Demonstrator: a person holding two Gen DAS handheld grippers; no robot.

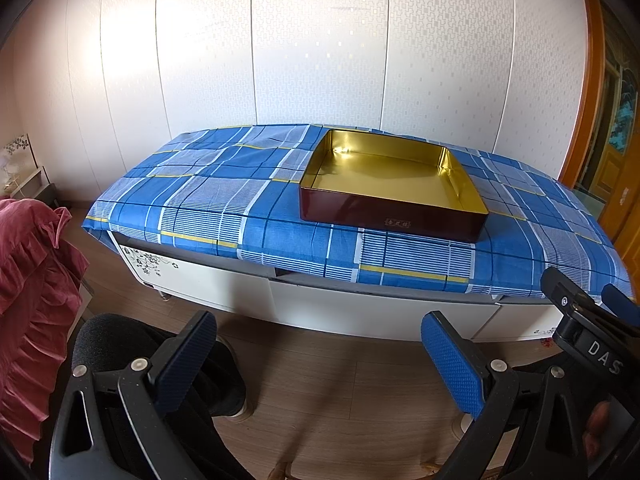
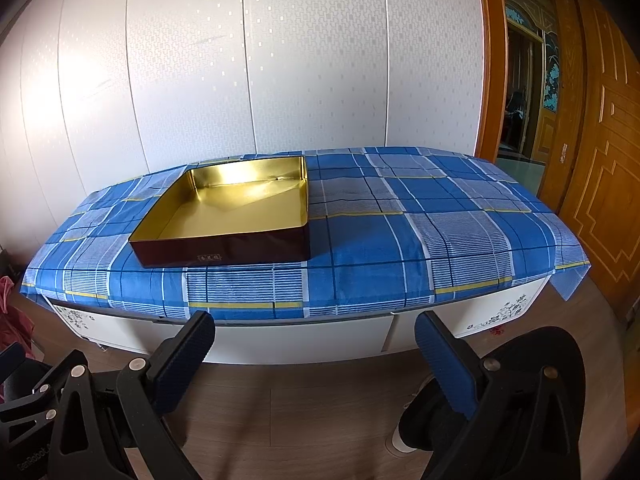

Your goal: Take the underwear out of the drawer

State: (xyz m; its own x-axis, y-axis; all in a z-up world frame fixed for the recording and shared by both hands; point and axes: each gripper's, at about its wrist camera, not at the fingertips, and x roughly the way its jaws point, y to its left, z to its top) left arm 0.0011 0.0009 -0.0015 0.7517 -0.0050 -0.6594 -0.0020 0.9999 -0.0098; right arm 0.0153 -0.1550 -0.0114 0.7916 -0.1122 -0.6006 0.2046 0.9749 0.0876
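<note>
A low white cabinet stands against the wall under a blue plaid cloth (image 1: 248,216) (image 2: 400,248). Its middle drawer front (image 1: 360,312) (image 2: 300,340) shows below the cloth's hem, with a small dark gap at its top left corner. No underwear is visible. A dark red tin with a gold inside (image 1: 392,184) (image 2: 232,216) sits empty on the cloth. My left gripper (image 1: 316,344) hangs open over the wooden floor, short of the cabinet. My right gripper (image 2: 316,340) is open too, at about the same distance, and its side shows in the left wrist view (image 1: 580,304).
A red ruffled fabric (image 1: 32,280) hangs at the left. An orange wooden door (image 2: 600,200) stands at the right end of the cabinet. The person's dark-clad knees (image 1: 120,344) (image 2: 520,364) are below the grippers. White wall panels (image 2: 280,60) back the cabinet.
</note>
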